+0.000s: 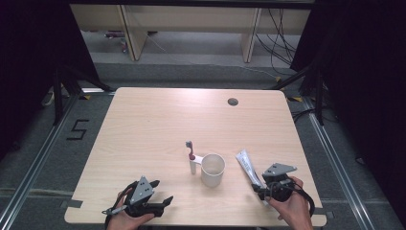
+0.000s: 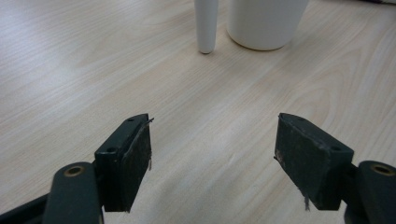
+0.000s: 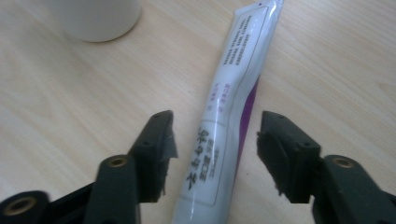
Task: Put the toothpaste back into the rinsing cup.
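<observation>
Your right gripper (image 3: 212, 140) sat low over the toothpaste tube (image 3: 233, 98), jaws spread and straddling it, one on each side with a gap to spare and neither pad touching yet. In the high view the tube (image 1: 248, 165) lay flat on the worktop (image 1: 158, 124) at about 3 o'clock from the white cup (image 1: 212, 169), near it but apart, with one end running under your right gripper (image 1: 268, 188).

To take it well, you needed to settle a little lower so the pads met the tube's sides rather than its top. The body was soft and flattish, so I judged that a squeeze across the fuller part near the jaws would hold better than one out at the thin crimped end. A slow, even closure would have kept it from skating sideways on the smooth wood. The tube lay slightly slanted between the jaws, so a small twist of the wrist to square them to it would have helped.

Your left gripper (image 1: 152, 196) rested at about 7 o'clock from the cup, jaws released and holding nothing, pointed toward the cup (image 2: 266, 23) and the toothbrush (image 1: 191, 155) standing just beside it at 9 o'clock. Keeping it there left the right hand room to lift.
</observation>
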`<state>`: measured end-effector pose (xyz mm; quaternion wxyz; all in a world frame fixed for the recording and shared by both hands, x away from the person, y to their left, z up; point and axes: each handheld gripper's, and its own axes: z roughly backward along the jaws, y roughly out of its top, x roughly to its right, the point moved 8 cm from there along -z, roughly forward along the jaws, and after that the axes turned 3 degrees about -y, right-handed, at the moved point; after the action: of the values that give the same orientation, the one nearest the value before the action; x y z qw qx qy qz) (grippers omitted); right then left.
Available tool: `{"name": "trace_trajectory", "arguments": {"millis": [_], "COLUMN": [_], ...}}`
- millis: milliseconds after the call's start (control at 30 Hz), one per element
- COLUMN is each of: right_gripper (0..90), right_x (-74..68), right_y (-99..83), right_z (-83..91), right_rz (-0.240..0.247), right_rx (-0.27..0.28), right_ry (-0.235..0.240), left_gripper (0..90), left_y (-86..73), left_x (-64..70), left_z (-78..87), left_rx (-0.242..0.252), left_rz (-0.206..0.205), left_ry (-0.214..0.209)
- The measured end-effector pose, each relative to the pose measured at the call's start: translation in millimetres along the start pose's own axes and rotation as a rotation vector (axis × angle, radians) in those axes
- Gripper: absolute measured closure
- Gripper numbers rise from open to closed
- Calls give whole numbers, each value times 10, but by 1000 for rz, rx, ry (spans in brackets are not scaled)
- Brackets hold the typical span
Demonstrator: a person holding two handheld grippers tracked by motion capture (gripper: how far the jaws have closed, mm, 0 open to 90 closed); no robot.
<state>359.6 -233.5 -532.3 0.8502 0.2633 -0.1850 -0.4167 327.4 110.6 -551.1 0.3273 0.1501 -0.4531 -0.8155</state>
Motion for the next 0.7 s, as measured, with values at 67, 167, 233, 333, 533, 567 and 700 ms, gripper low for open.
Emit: {"name": "trace_trajectory", "arguments": {"millis": [67, 167, 233, 333, 533, 567, 700], "right_gripper": [424, 417, 417, 421, 463, 467, 531], "right_x": [13, 8, -3, -8, 32, 36, 62], "right_y": [52, 125, 155, 186, 225, 227, 229], "right_z": [-61, -157, -215, -299, -400, -411, -431], "right_rz": [0, 9, 17, 15, 26, 26, 24], "right_rx": [-5, -29, -51, -83, -107, -110, -128], "right_ry": [-13, -17, -21, -31, -43, -43, -58], "left_gripper": [268, 268, 268, 268, 268, 268, 268], "left_y": [-2, -2, -1, 0, 3, 2, 2], "left_x": [2, 3, 2, -2, -2, -3, -2], "left_z": [-1, -1, 0, 2, 2, 3, 3], "left_rx": [-1, 0, 0, 4, 8, 4, 7], "left_rz": [-2, -2, -2, -4, -4, -5, -4], "left_ry": [1, 1, -2, -4, -4, -5, -4]}}
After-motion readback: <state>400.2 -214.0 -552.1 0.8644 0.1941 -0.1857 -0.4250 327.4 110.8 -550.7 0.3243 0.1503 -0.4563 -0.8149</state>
